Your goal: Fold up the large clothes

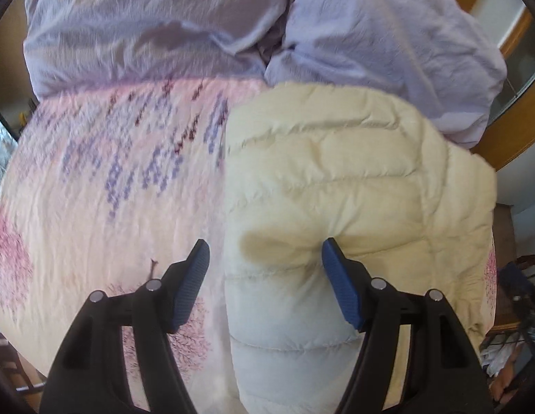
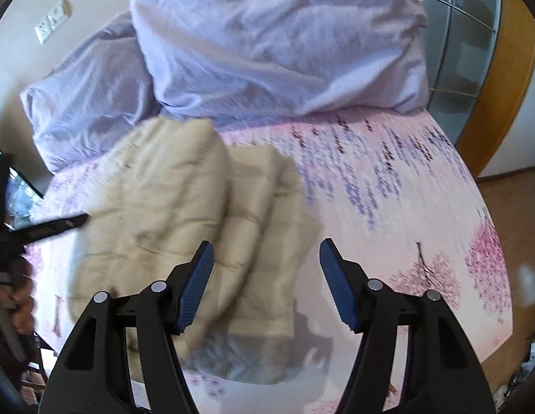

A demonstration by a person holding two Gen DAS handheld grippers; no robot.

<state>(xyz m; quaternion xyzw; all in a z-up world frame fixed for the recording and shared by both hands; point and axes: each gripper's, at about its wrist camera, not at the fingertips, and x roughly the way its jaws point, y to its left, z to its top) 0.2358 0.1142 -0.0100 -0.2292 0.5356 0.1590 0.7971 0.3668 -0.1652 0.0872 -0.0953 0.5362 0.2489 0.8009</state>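
The cream quilted jacket (image 1: 353, 186) lies folded into a thick bundle on the bed (image 1: 95, 189), over the pink blossom-print bedspread (image 2: 405, 189) and just short of the lilac pillows (image 1: 146, 24) at the head. It looks light, puffy and soft, with a smooth shell that will likely slip and spring back once let go (a down-type filling, by the look of it). The best hold is probably a stitched seam or the folded edge, pinched through every layer, not the rounded middle of a panel.

The left tool (image 1: 265, 258) hangs over the jacket's near edge, jaws well apart and clamping nothing. The right tool (image 2: 265, 258) is likewise open and empty above the bundle's side. At the left edge of the right wrist view, a hand (image 2: 22, 307) shows.
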